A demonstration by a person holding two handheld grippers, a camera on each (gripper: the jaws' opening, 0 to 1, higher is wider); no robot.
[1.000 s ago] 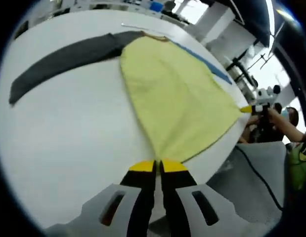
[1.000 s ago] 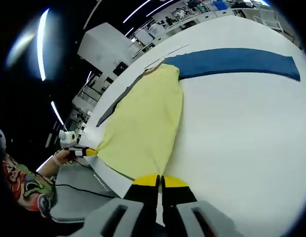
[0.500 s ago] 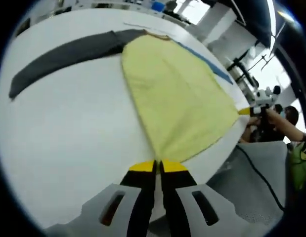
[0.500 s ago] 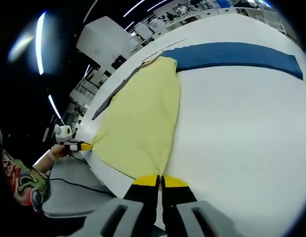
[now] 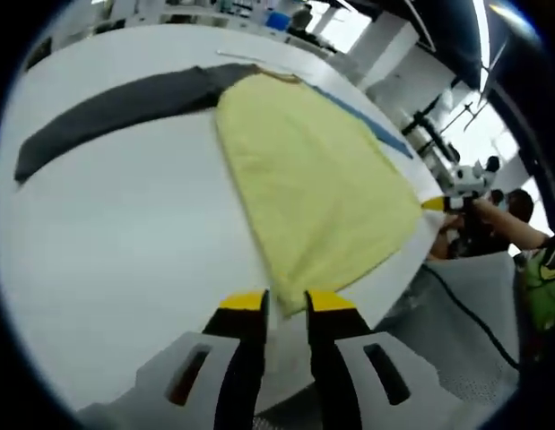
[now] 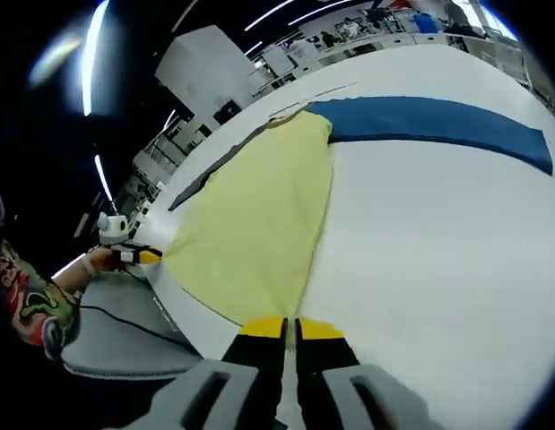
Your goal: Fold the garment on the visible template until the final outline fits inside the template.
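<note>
A yellow garment (image 5: 313,193) lies spread flat on the white surface (image 5: 125,242), with a grey strip (image 5: 116,107) and a blue strip (image 6: 429,121) running out from its far end. In the left gripper view, the left hand-held gripper (image 5: 286,305) has its yellow-tipped jaws apart, just off the near hem. In the right gripper view, the right hand-held gripper (image 6: 290,327) has its jaws together at the other hem corner (whether cloth is pinched between them is unclear).

One yellow garment (image 5: 317,197), one grey strip (image 5: 116,107), one blue strip (image 6: 429,121), one white table (image 5: 125,242), two grippers, left (image 5: 286,305), right (image 6: 289,328)
</note>
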